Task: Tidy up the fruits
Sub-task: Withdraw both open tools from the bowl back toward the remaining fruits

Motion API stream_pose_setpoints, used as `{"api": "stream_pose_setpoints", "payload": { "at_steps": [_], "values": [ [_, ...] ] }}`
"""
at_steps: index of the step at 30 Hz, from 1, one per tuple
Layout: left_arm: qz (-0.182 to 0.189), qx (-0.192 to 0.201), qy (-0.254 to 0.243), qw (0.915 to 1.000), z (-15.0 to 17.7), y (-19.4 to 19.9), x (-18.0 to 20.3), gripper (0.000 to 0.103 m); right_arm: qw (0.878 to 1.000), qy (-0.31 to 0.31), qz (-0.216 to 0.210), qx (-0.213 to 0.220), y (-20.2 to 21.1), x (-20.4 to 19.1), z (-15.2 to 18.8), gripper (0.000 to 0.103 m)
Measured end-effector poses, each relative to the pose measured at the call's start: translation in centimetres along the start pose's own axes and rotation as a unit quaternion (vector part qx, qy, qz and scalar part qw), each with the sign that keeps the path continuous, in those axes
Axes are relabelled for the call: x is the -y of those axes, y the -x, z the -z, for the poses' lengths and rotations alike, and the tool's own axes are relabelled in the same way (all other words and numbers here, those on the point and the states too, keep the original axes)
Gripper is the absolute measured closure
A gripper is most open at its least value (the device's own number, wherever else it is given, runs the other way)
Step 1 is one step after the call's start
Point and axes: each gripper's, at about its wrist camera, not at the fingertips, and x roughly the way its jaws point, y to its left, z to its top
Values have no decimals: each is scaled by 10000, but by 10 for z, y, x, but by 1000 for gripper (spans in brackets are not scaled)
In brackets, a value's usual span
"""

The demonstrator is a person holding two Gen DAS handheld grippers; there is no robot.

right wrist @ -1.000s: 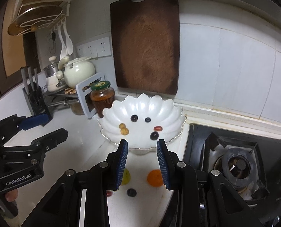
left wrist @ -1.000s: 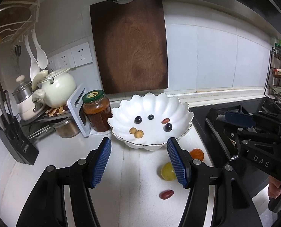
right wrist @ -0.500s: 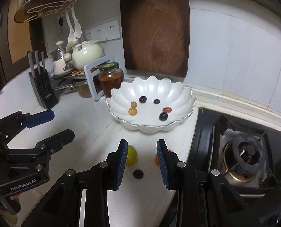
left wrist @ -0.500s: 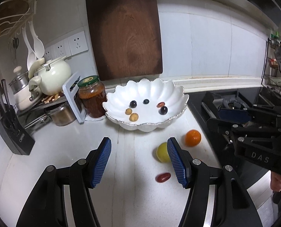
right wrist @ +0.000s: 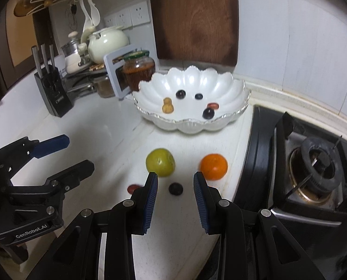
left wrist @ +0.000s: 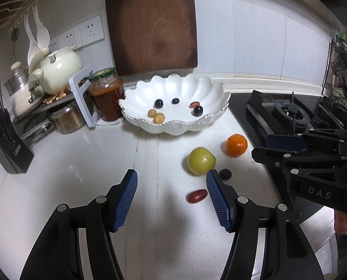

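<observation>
Altogether ten fruits show. Four lie loose on the white table (left wrist: pixel 80 186): one yellow-green fruit (left wrist: pixel 201 161), one orange (left wrist: pixel 237 145) at its 2 o'clock, one dark grape (left wrist: pixel 225 174) at its 4 o'clock, and one red oblong fruit (left wrist: pixel 197 196) at its 6 o'clock. None of the four touches another. Six more rest inside the one white scalloped bowl (left wrist: pixel 210 88), which stands at 12 o'clock from the loose group: two tan round fruits (left wrist: pixel 159 117) touching each other at the bowl's 7 o'clock, two dark grapes (left wrist: pixel 158 103), one small blue berry (left wrist: pixel 175 101) and one red oblong piece (left wrist: pixel 194 104) just behind the right-hand dark grape.

In the right wrist view the right gripper (right wrist: pixel 175 192) hangs above the table with its two blue-padded fingers (right wrist: pixel 151 198) apart and the loose dark grape between their tips, touching neither. In the left wrist view the left gripper (left wrist: pixel 171 198) has its two fingers (left wrist: pixel 125 200) set wide apart and empty, the red oblong fruit lying just inside the right-hand one.

Further out, at 10 o'clock from the bowl, stands one green-lidded jar (left wrist: pixel 106 95); one dark wooden cutting board (left wrist: pixel 151 23) leans on the wall at 12 o'clock; one knife block (left wrist: pixel 6 142) sits at 9 o'clock, and one gas burner (left wrist: pixel 290 114) at 3 o'clock.
</observation>
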Motion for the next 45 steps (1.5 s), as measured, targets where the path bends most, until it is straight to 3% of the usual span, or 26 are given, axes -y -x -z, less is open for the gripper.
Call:
{"api": "stream_pose_setpoints", "payload": {
  "at_steps": [26, 45],
  "values": [
    [315, -475, 224, 9981, 32, -50, 12, 43, 9982, -68, -217, -547, -54, 6, 21, 70],
    [666, -653, 363, 9950, 35, -83, 16, 51, 9969, -210, -259, -719, -82, 12, 19, 70]
  ]
}}
